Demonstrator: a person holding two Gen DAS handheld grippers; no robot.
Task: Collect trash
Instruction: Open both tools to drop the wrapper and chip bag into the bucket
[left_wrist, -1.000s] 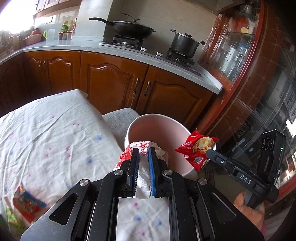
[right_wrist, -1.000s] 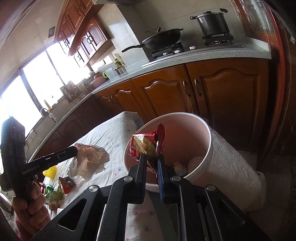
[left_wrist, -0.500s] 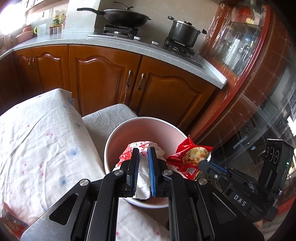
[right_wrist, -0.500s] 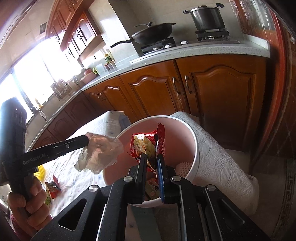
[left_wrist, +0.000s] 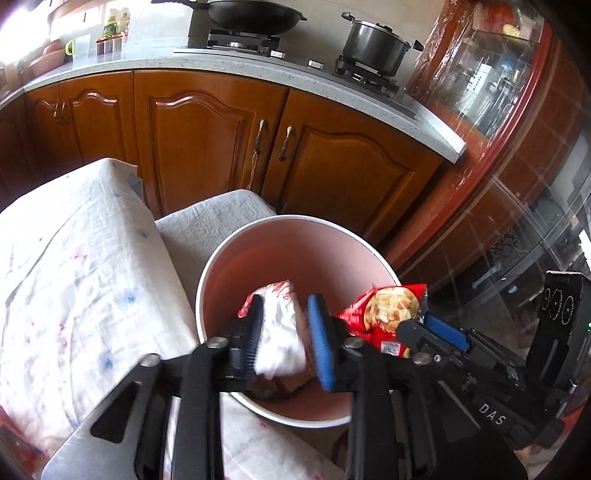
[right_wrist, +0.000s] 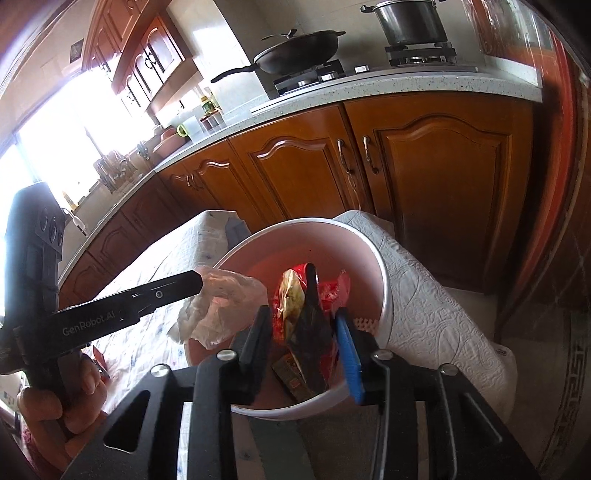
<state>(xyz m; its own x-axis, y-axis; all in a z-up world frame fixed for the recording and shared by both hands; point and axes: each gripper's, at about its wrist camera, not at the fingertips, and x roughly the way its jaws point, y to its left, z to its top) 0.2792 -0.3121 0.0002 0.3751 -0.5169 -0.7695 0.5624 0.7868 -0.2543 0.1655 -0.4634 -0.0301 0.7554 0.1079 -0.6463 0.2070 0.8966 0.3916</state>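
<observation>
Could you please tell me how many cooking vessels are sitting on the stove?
2: a black wok on the left burner and a lidded steel pot on the right burner. None appear hidden.

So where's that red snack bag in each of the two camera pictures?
Left wrist view: the red snack bag sits right of centre, over the pink bin's right rim, at the tip of the right gripper.
Right wrist view: it hangs at centre, between the gripper's spread fingers, above the bin.
Shared landmark: the steel pot on the stove.

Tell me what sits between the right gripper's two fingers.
The red snack wrapper, loose between its opened fingers above the pink bin; the right wrist view shows it.
</observation>
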